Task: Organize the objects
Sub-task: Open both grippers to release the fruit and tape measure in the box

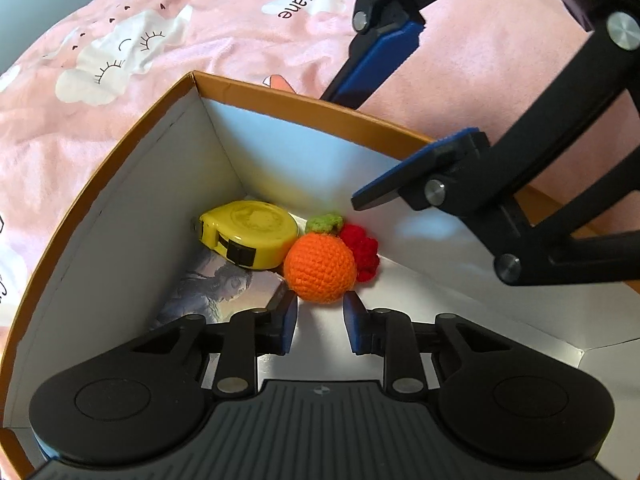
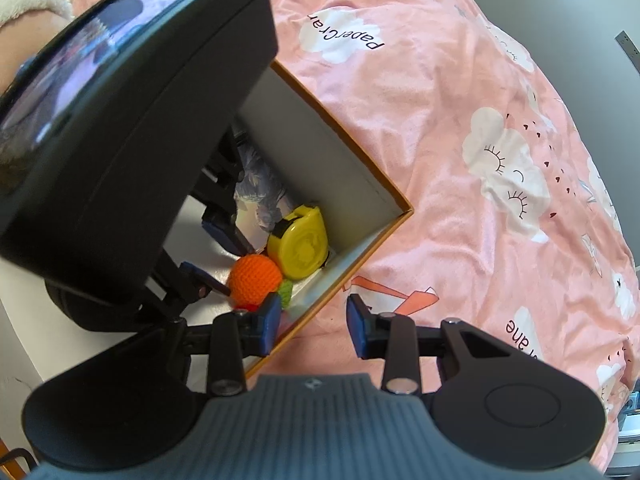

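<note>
An open box (image 1: 120,208) with an orange rim and white walls lies on the pink bedsheet. Inside it lie a yellow tape measure (image 1: 250,238), an orange crocheted fruit (image 1: 320,270) with a green top, a red crocheted piece (image 1: 362,250) and a picture card (image 1: 216,292). My left gripper (image 1: 320,326) is open inside the box, just short of the orange fruit. My right gripper (image 2: 312,326) is open and empty, straddling the box wall (image 2: 320,292); it also shows in the left wrist view (image 1: 384,120). The tape measure (image 2: 300,250) and orange fruit (image 2: 254,278) show in the right wrist view.
The pink bedsheet (image 2: 460,160) with white clouds surrounds the box. The left gripper's black body (image 2: 132,128) fills the upper left of the right wrist view. A grey wall (image 2: 580,8) stands behind the bed.
</note>
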`<state>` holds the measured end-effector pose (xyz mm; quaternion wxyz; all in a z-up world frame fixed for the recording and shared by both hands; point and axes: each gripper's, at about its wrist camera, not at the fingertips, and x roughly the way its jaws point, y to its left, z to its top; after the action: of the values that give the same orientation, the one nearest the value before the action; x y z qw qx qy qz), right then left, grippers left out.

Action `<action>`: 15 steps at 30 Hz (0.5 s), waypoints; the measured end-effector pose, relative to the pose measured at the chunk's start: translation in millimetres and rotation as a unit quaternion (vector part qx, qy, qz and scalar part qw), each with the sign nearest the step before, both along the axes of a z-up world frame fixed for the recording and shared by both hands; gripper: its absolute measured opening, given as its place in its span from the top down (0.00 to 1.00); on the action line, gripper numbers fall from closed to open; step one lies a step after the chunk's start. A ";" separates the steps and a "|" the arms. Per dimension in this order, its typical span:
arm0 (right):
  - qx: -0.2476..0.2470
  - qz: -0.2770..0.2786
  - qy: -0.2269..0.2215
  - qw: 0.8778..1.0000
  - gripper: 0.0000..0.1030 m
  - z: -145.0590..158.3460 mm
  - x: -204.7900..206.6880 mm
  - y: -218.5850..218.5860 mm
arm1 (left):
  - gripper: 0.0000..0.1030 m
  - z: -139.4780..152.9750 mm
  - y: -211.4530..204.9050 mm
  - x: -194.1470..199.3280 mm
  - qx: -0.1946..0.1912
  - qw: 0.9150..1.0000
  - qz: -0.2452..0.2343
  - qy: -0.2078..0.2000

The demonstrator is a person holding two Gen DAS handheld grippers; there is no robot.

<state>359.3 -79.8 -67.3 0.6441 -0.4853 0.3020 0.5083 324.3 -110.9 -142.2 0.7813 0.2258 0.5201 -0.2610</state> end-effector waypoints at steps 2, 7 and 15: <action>0.000 0.000 0.001 1.000 0.63 0.4 0.0 -0.6 | 0.70 0.2 0.4 -2.5 0.001 1.000 0.006 0.006; 0.008 -0.005 0.005 1.000 0.63 8.7 -4.2 -5.2 | 0.67 12.7 3.7 -18.5 0.000 1.000 0.016 0.015; 0.067 -0.052 0.035 0.996 0.57 39.9 -27.0 -16.3 | 0.65 92.2 31.5 -85.7 -0.044 0.997 0.034 -0.059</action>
<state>332.3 -96.1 -27.4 0.6898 -0.4062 0.3149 0.5099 238.6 -79.4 -50.0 0.8283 0.1882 0.4685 -0.2430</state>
